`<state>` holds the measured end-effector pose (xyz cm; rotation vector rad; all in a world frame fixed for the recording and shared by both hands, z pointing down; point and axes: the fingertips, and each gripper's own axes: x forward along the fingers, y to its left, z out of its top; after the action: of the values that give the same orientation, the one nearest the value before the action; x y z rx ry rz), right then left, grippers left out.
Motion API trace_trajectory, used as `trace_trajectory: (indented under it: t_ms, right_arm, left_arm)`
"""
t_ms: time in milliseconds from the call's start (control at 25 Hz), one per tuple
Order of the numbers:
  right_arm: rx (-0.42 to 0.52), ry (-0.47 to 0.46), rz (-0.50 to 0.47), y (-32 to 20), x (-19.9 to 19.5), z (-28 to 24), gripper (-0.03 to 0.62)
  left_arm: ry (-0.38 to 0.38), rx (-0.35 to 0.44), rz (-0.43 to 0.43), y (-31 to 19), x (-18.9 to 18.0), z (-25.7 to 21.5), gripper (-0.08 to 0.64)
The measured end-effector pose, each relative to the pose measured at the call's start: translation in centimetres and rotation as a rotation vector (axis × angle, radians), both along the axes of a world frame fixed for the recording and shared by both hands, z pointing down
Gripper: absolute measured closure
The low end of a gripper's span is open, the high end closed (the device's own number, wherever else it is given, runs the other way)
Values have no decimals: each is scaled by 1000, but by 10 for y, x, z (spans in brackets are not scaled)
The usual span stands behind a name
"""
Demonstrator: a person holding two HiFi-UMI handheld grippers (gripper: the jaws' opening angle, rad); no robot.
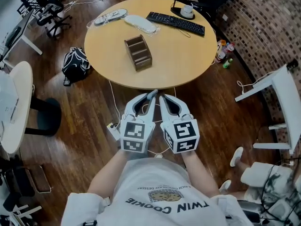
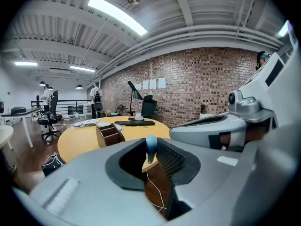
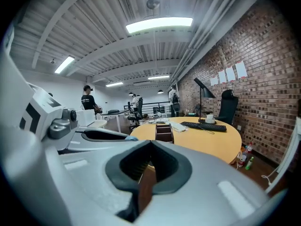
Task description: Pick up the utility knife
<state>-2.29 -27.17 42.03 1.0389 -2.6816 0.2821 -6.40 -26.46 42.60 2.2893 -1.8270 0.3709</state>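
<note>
I hold both grippers side by side, low and just short of the near edge of the round wooden table (image 1: 174, 60). My left gripper (image 1: 151, 96) is closed on a slim thing with a rounded blue end (image 2: 150, 146), apparently the utility knife; it stands upright between the jaw tips. Most of its body is hidden by the jaws. My right gripper (image 1: 162, 98) is shut, its tips meeting with nothing between them (image 3: 150, 144). Each gripper shows at the edge of the other's view.
On the table stand a brown organizer (image 1: 138, 52), a black keyboard (image 1: 176, 23), white items (image 1: 140, 23) and a cup (image 1: 187, 12). A black backpack (image 1: 75, 65) and cables lie on the floor at left. Bottles (image 1: 225, 51) and a white desk (image 1: 282, 93) are at right.
</note>
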Motion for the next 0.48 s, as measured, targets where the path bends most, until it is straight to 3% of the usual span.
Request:
trace_trajectory:
  t_ms: [480]
  right_arm:
    - [7, -33, -79, 85, 32, -5, 592]
  left_arm:
    - [-11, 35, -93, 86, 38, -19, 486]
